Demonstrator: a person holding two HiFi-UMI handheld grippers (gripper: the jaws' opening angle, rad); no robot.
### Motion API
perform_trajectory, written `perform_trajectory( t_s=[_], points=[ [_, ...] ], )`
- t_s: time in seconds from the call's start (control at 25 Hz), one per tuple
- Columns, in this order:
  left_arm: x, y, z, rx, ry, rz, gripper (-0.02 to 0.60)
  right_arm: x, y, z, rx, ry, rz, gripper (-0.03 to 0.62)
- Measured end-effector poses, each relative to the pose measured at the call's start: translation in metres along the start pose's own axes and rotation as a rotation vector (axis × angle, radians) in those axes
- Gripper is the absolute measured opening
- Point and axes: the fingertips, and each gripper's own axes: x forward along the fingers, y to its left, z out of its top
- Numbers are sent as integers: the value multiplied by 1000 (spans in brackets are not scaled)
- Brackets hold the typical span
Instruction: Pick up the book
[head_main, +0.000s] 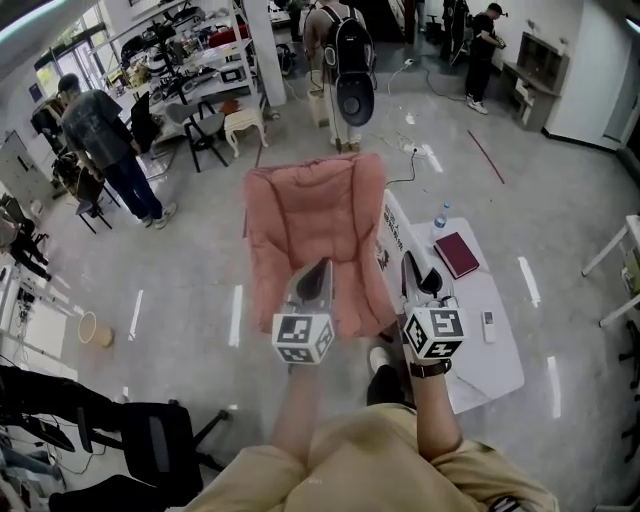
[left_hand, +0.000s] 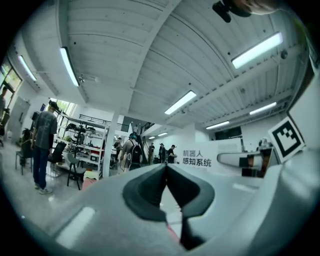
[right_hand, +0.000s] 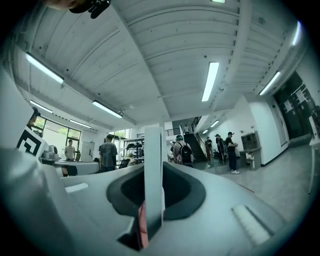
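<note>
The left tongs are pinched together on nothing; the right tongs stand a narrow slit apart, also empty. Both point level, well above the book. It lies flat, below and right of the right tongs, the nearer pair. It sits toward the far end of the white bench, just short of a bottle. Its long axis follows the bench's length.

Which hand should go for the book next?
Right, probably. The maroon book lies on the white table just ahead-right of the right tongs; the left tongs hang over the pink chair.
</note>
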Motion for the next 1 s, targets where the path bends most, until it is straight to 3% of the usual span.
perform_trajectory(
  t_s=[0.52,1.0],
  points=[
    [-60,-8,21,31,-38,-10,2,-37,55,23,-55,-63,16,49],
    [-55,26,6,18,-20,0,2,1,84,8,-77,-44,54,49]
  ],
)
